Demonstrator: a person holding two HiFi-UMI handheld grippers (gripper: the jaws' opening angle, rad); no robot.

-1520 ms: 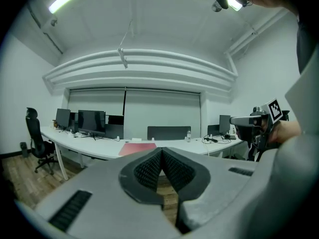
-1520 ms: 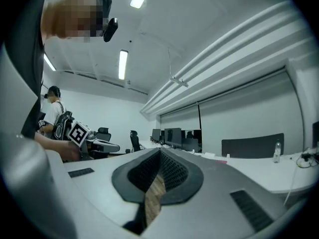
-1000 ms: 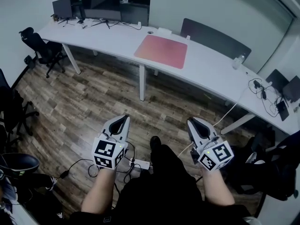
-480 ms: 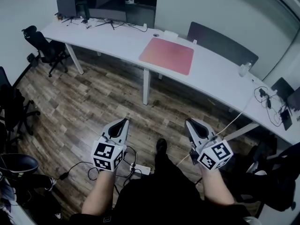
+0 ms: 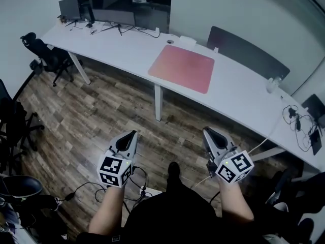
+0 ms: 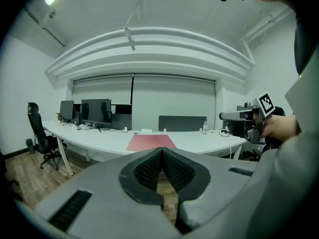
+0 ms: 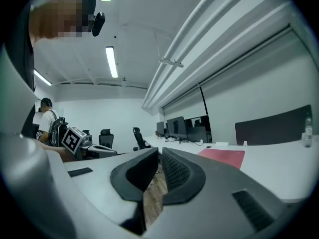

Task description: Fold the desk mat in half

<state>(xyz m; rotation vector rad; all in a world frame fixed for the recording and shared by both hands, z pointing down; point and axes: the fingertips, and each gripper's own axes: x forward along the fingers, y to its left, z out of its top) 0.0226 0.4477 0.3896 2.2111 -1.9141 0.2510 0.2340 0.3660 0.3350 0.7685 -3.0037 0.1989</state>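
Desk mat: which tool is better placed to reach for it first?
Right, marginally. In the head view the right tool lines up with the right edge of the pink desk mat, while the left tool sits left of it. Both are empty and well short of the desk.

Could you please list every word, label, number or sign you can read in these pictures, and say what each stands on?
No readable words, brands or numbers anywhere.
The left cube, on the left tool: only a black-and-white square pattern, no letters.
The right cube, on the right tool: the same.
The monitors: dark.
The desk mat: plain pink.
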